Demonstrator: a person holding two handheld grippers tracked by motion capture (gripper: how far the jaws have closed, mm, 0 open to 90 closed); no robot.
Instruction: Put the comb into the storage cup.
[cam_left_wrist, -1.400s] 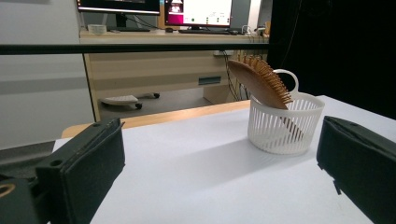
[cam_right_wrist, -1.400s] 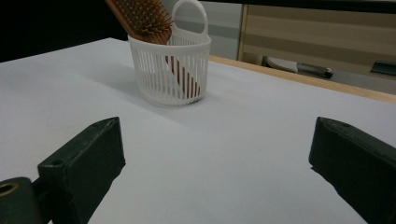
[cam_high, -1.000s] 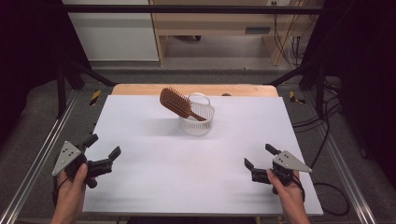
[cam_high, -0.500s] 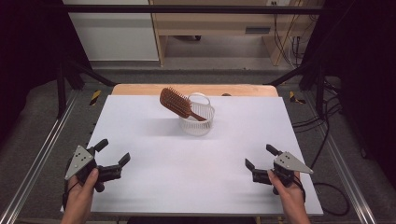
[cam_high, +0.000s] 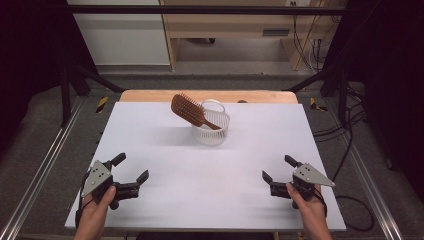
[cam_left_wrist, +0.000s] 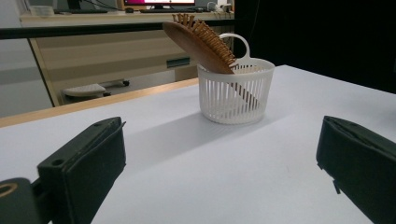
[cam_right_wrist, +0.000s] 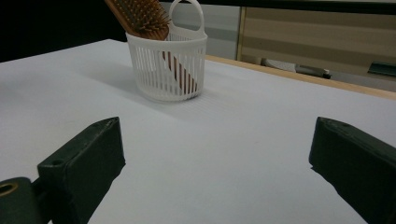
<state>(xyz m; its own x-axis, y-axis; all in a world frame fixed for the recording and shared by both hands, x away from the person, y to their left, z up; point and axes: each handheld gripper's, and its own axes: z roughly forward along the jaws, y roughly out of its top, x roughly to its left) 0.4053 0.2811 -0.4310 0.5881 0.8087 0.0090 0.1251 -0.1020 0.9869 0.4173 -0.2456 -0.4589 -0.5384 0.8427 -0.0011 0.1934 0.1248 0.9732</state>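
A small white slatted basket (cam_high: 212, 131) (cam_left_wrist: 236, 91) (cam_right_wrist: 168, 66) stands on the white table towards the back centre. A brown wooden hairbrush (cam_high: 190, 110) (cam_left_wrist: 201, 41) (cam_right_wrist: 140, 17) leans in it, handle down, bristled head sticking out to the upper left. My left gripper (cam_high: 131, 170) (cam_left_wrist: 219, 182) rests near the front left edge, held in a hand, jaws wide apart and empty. At the front right, my right gripper (cam_high: 280, 170) (cam_right_wrist: 217, 179) is also open with nothing between its jaws. Both point towards the basket from well short of it.
The white table top (cam_high: 210, 170) has a wooden strip (cam_high: 150, 95) along its far edge. Metal frame rails (cam_high: 45, 165) run along both sides. Cables (cam_high: 345, 135) lie on the floor at the right. A desk and cabinets stand behind.
My left gripper has shifted to the right and a little nearer the front edge. The right gripper has barely moved. Basket and brush stay as they were.
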